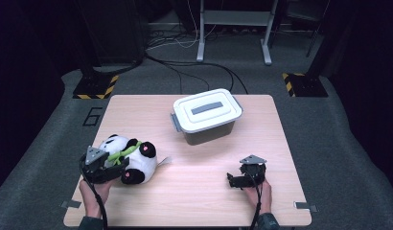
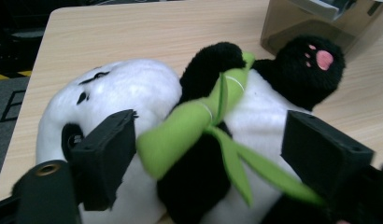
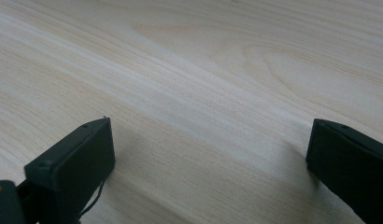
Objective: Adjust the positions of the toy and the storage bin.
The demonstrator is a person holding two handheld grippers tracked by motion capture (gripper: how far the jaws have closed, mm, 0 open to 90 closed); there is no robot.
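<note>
Black-and-white plush panda [image 1: 130,160] lies on its back on the table [image 1: 204,191], near-left of the lidded bin [image 1: 207,116]. Left gripper [image 2: 208,149] jaws are spread around the panda's green bamboo stalk [image 2: 189,126], not pinching. Right gripper [image 3: 210,154], near-right of the bin, has its jaws spread over bare wood.

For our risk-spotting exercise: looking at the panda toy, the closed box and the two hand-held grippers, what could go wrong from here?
1. The left hand-held gripper stands open around the plush panda, with the green bamboo stalk between its jaws; closing could pinch only the stalk, leaving the toy dangling or slipping.
2. The storage box has its lid on, so the panda likely cannot go in until the right hand-held gripper, open over bare table, removes it.
</note>
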